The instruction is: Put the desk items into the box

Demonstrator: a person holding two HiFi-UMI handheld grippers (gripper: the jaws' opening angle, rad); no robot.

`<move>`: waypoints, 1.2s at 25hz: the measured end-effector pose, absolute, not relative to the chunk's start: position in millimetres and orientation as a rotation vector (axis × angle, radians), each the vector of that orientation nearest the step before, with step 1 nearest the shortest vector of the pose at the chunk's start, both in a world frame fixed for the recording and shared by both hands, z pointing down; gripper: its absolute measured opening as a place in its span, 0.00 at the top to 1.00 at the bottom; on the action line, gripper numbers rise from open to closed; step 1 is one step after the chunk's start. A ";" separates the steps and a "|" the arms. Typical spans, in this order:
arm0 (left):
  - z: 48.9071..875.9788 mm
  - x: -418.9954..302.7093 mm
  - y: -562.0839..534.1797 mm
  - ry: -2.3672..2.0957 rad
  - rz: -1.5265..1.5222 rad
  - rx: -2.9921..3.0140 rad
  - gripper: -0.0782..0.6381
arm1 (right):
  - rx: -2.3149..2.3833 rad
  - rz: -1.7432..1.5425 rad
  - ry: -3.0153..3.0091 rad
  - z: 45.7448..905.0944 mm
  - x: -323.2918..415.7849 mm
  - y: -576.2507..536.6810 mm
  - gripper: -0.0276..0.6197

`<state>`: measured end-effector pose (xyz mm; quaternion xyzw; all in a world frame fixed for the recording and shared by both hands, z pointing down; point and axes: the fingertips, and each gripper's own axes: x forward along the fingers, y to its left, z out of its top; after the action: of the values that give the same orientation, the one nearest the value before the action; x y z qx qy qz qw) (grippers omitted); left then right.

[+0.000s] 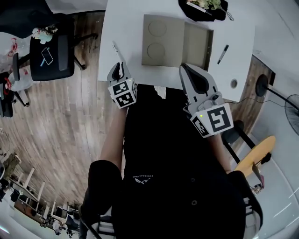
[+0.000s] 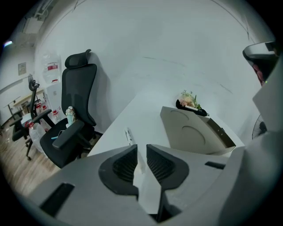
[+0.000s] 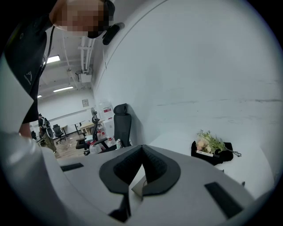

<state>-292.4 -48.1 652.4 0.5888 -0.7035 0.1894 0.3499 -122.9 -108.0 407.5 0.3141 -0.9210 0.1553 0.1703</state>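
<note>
Left tongs (image 2: 141, 151) barely parted, right tongs (image 3: 142, 149) closed empty, I hold both before the box (image 1: 173, 42) on the desk (image 1: 124, 37).

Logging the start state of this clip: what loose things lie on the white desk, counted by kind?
Cardboard box: 1
Pens: 2, a white pen and a black pen
Flower bouquet: 1
Total: 4

Operator: Box (image 1: 175, 42) finish?
Technician: Smooth, matt grey-brown cardboard. Table (image 1: 126, 28): white, smooth, slight sheen.
Operator: Left gripper (image 2: 141, 150)?
Technician: Matt grey plastic shell; black ribbed pads (image 2: 124, 167). Floor (image 1: 70, 116): wood-grain planks, satin.
</note>
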 end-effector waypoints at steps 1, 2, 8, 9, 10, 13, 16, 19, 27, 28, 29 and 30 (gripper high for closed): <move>657.4 -291.8 -49.1 -1.804 0.494 1.516 0.80 | 0.885 0.443 -2.609 409.5 -123.9 -107.8 0.96; 662.1 -291.1 -50.5 -1.787 0.493 1.506 0.78 | 0.881 0.444 -2.601 411.3 -124.4 -108.0 0.96; 686.3 -298.0 -54.0 -1.768 0.515 1.390 0.76 | 0.899 0.448 -2.569 415.8 -119.5 -111.9 0.96; 689.2 -299.4 -53.5 -1.771 0.525 1.370 0.76 | 0.907 0.448 -2.565 416.0 -117.5 -113.1 0.96; 692.4 -300.5 -53.0 -1.773 0.534 1.349 0.76 | 0.915 0.450 -2.562 416.2 -115.4 -114.4 0.96; 702.4 -302.6 -51.2 -1.766 0.539 1.278 0.76 | 0.928 0.454 -2.552 417.5 -109.3 -117.8 0.96; 708.4 -304.6 -49.6 -1.766 0.543 1.216 0.76 | 0.933 0.461 -2.545 419.7 -105.4 -119.6 0.96; 709.3 -306.4 -49.1 -1.788 0.579 1.204 0.76 | 0.936 0.464 -2.543 420.9 -103.2 -119.5 0.96; 705.8 -305.9 -49.4 -1.799 0.590 1.201 0.81 | 0.947 0.472 -2.548 419.1 -95.6 -118.7 0.96; 703.6 -305.6 -50.4 -1.800 0.586 1.210 0.81 | 0.948 0.472 -2.550 418.8 -94.8 -118.9 0.96; 700.9 -305.5 -51.5 -1.804 0.582 1.220 0.81 | 0.949 0.472 -2.552 418.6 -94.3 -118.9 0.96; 697.8 -305.8 -52.7 -1.809 0.576 1.231 0.81 | 0.950 0.471 -2.553 418.4 -94.1 -118.7 0.96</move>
<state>-305.8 -52.7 697.8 0.4924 -0.7235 0.2303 0.4255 -94.1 -118.7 418.4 0.3376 -0.9072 0.1675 0.1872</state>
